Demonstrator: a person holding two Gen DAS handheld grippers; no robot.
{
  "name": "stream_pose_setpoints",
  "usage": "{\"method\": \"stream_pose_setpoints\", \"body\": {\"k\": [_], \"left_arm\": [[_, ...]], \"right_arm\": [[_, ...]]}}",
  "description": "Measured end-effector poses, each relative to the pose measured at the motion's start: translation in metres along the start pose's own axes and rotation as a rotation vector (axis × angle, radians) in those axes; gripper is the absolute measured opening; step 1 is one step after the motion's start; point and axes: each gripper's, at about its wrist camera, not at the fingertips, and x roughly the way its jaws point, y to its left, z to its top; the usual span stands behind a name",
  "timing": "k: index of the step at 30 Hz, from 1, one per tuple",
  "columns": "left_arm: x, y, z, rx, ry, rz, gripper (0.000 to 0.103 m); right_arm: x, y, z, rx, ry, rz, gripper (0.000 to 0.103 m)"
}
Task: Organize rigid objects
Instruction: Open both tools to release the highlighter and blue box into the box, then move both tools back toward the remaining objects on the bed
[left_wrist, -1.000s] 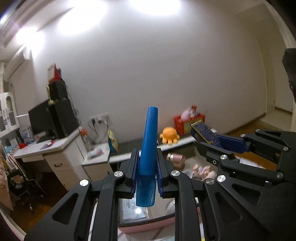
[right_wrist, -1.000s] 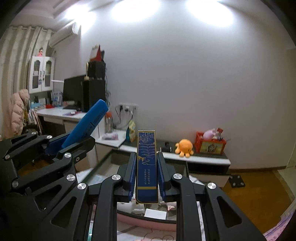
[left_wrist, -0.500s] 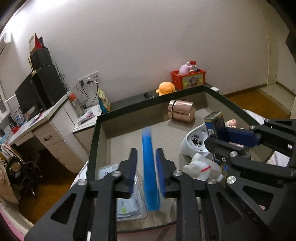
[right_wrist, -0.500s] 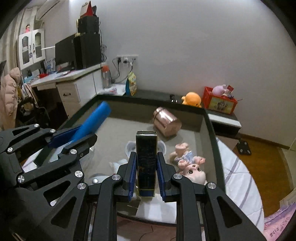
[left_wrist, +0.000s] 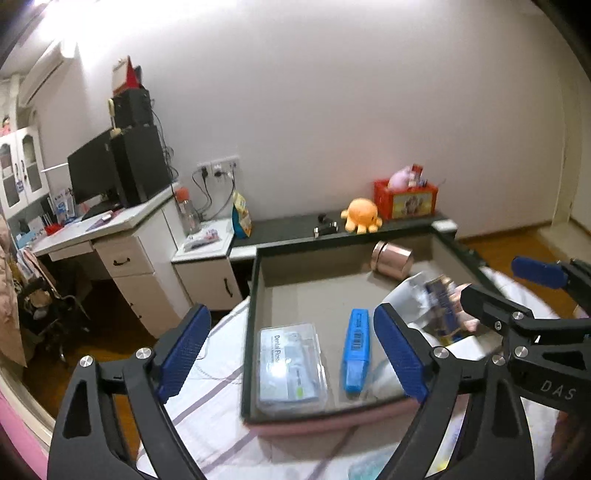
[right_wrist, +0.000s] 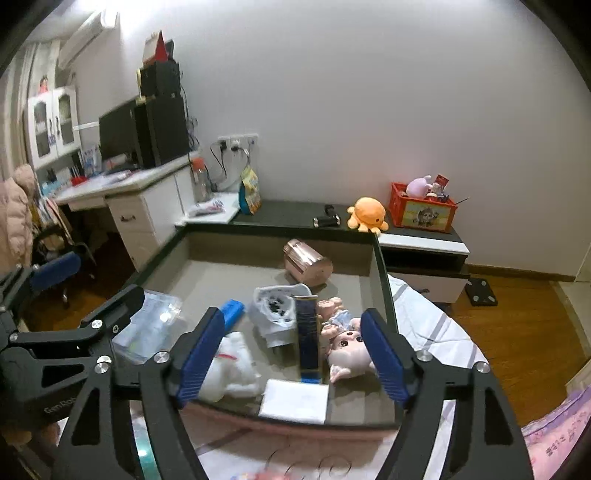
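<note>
Two grippers are hovering over the near edge of the shallow dark tray (left_wrist: 255, 295), both with jaws opening and nothing pressed between the pads. Under the left gripper (left_wrist: 291, 354), the blue case (left_wrist: 357, 349) is lying flat on the tray floor beside the clear plastic box (left_wrist: 291, 365), apart from both pads. Ahead of the right gripper (right_wrist: 291, 354), the dark blue box (right_wrist: 307, 338) is standing on end, or perhaps tipping, between the white cup-shaped object (right_wrist: 277, 314) and the doll (right_wrist: 341, 341); it is blurred, so its lean is uncertain. Both blue items are looking stiff, light and smooth-sided, likely slippery under hard pads. Each is probably best taken across its narrow width near mid-length. The copper tin (right_wrist: 308, 262) is lying on its side and may roll if nudged.
</note>
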Motion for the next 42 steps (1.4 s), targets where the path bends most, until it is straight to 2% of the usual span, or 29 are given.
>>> {"method": "stream_pose_setpoints", "body": {"k": [5,10,14,16,17,19,29,36,42], "left_arm": [[-0.067,0.009,0.000,-0.032,-0.119,0.038,0.102],[-0.133,0.013,-0.010,-0.064,-0.215,0.054,0.103],[-0.174,0.011,-0.023,-0.076,-0.250,0.041,0.103],[-0.190,0.008,-0.032,-0.080,-0.261,0.049,0.103],[-0.196,0.007,-0.035,-0.082,-0.260,0.053,0.103],[-0.209,0.007,-0.045,-0.093,-0.253,0.025,0.103],[-0.248,-0.005,-0.073,-0.079,-0.261,0.011,0.103],[-0.261,-0.009,-0.078,-0.071,-0.300,0.028,0.103],[-0.255,-0.007,-0.081,-0.070,-0.269,0.023,0.103]], "right_arm": [[-0.060,0.012,-0.004,-0.006,-0.106,0.016,0.082],[-0.123,0.023,-0.016,-0.010,-0.208,0.003,0.085],[-0.163,0.034,-0.031,-0.036,-0.255,-0.007,0.086],[-0.184,0.038,-0.042,-0.046,-0.295,-0.044,0.091],[-0.192,0.040,-0.046,-0.044,-0.305,-0.067,0.102],[-0.209,0.040,-0.058,-0.037,-0.331,-0.093,0.103],[-0.253,0.041,-0.101,-0.039,-0.370,-0.102,0.103],[-0.265,0.043,-0.110,-0.036,-0.384,-0.107,0.103],[-0.262,0.043,-0.113,-0.040,-0.369,-0.097,0.103]]}}
